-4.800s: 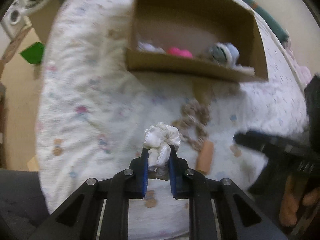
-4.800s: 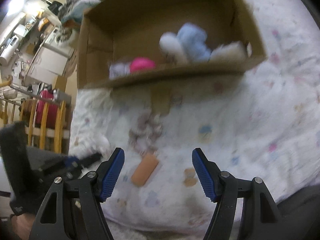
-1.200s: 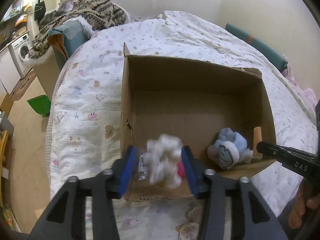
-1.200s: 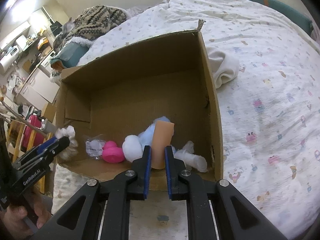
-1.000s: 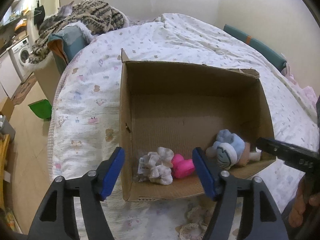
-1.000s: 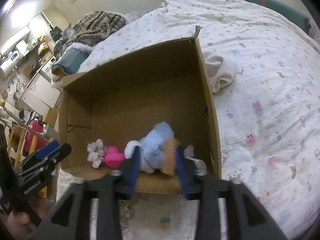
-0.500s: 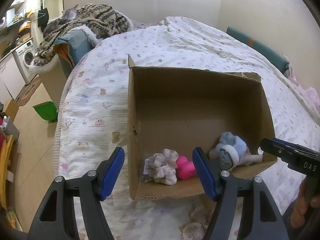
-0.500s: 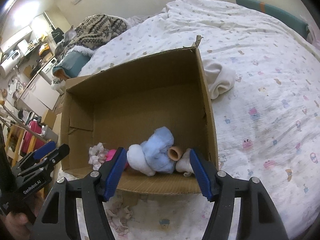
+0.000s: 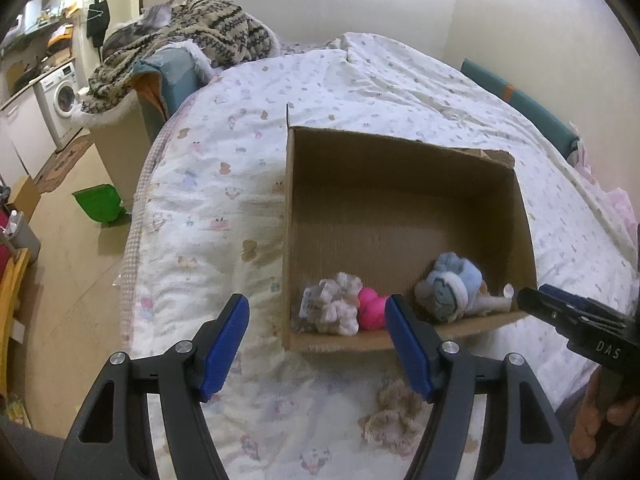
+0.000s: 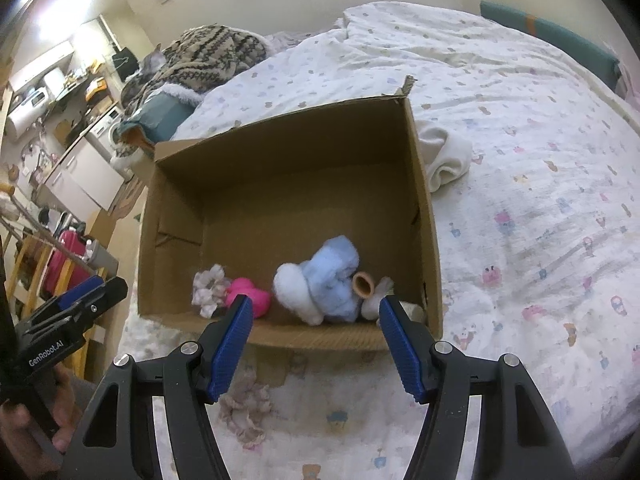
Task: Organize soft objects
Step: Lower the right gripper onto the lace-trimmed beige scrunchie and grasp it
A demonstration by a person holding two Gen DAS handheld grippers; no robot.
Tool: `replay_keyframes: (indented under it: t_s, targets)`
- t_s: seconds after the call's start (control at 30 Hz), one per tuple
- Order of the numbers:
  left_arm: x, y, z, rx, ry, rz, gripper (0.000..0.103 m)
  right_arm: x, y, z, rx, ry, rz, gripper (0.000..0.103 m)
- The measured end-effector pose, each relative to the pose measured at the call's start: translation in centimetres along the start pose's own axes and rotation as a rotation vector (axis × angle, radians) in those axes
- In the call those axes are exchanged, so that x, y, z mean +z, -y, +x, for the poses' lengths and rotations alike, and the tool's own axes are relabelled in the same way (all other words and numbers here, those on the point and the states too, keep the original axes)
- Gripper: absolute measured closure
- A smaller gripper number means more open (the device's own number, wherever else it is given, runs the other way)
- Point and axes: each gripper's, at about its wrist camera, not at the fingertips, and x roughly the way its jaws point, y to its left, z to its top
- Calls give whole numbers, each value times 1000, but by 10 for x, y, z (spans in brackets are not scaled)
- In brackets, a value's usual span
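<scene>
An open cardboard box (image 9: 400, 160) (image 10: 424, 184) sits on the bed. Along its near wall lie a white scrunchie (image 9: 338, 307) (image 10: 208, 290), a pink soft toy (image 9: 372, 313) (image 10: 248, 294), a blue and white plush (image 9: 448, 290) (image 10: 324, 280) and an orange tube (image 10: 362, 283). A beige scrunchie (image 9: 394, 420) (image 10: 246, 410) lies on the quilt in front of the box. My left gripper (image 9: 316, 346) is open and empty, above the quilt before the box. My right gripper (image 10: 314, 346) is open and empty, over the box's near edge.
The bed's quilt (image 9: 224, 184) (image 10: 540, 200) drops off at the left to a wooden floor with a green dustpan (image 9: 100, 202). A white cloth (image 10: 446, 156) lies beside the box's right wall. A knitted blanket (image 9: 192, 28) is heaped at the bed's head.
Both grippers opened and dropped their loads into the box: the white scrunchie from the left, the orange tube from the right. Both have since drawn back a little from the box.
</scene>
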Motion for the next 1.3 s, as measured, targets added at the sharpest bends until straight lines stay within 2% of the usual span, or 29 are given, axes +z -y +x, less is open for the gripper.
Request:
replay_keyframes:
  t_s: [0.5,0.8,0.97,1.07,1.23,1.3]
  targets:
    - [-31,-11,-17,33,-41,-35,35,-33,-16,-2,65,-68,47,34]
    - [-43,-24,-5,97,-99,-88,35,-45,-12,22,100,-170,130,34]
    - [-43,-40,8,96,-144,-170,35,-52,-7,49,135,-273,191,34]
    - [-44,-43,13,91,-167,-194,35,-58,-11,68,139,-343,175,34]
    - [-45,-41,18,89,-187,-197,35,-68,-24,96,202,-438,207,34]
    - [-45,-40,19,92,-190,-194,35,-75,-36,108,194,-465,206,34]
